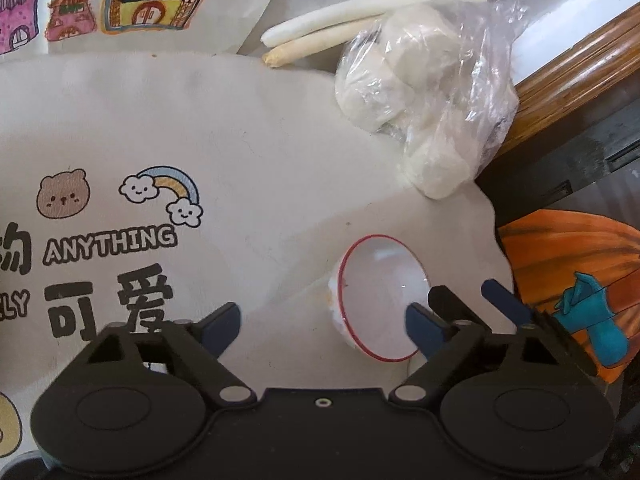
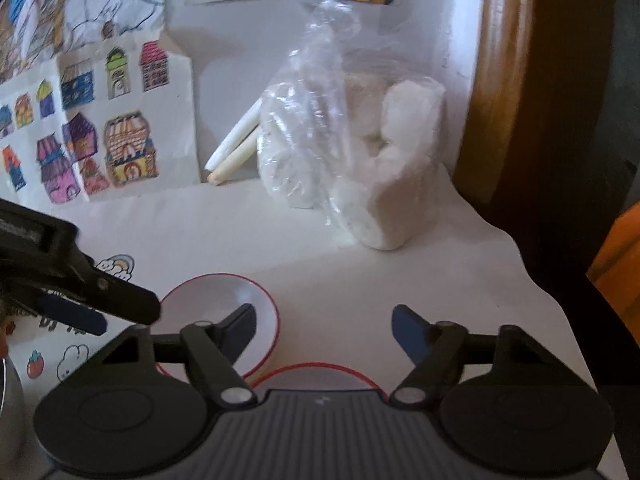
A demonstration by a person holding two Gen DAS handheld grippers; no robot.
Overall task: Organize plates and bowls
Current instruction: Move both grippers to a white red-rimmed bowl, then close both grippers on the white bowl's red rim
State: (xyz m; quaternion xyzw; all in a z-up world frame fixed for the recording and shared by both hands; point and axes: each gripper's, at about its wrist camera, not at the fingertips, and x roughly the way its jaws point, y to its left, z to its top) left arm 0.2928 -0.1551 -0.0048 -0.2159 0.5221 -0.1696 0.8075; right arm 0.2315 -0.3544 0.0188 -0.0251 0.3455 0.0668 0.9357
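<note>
Two red-rimmed white bowls sit near the front of the surface, which is covered with a pale cloth printed with cartoon bears, clouds and lettering. In the right wrist view the first bowl stands upright and looks empty; the second bowl shows only as an arc of red rim just behind it, mostly hidden by the gripper body, so its contents cannot be told. In the left wrist view one bowl appears tipped toward the camera, its inside bare and white.

Further back lies a clear plastic bag holding several white lumps — it slumps against the raised wooden edge of the surface. Just beside the bag, on its left, two pale sticks lie side by side, one white and one cream. Coloured drawings of houses lie flat beyond them.

The right gripper has its jaws apart, with the left finger over the first bowl's inside and the right finger over bare cloth; whether either touches the rim cannot be told. The left gripper is also spread — its right finger reaches to the bowl's near rim and nothing is clamped between the pads. In the right wrist view the left gripper's fingers come in from the left, over the first bowl's left edge, so both tools crowd the same bowl.
</note>
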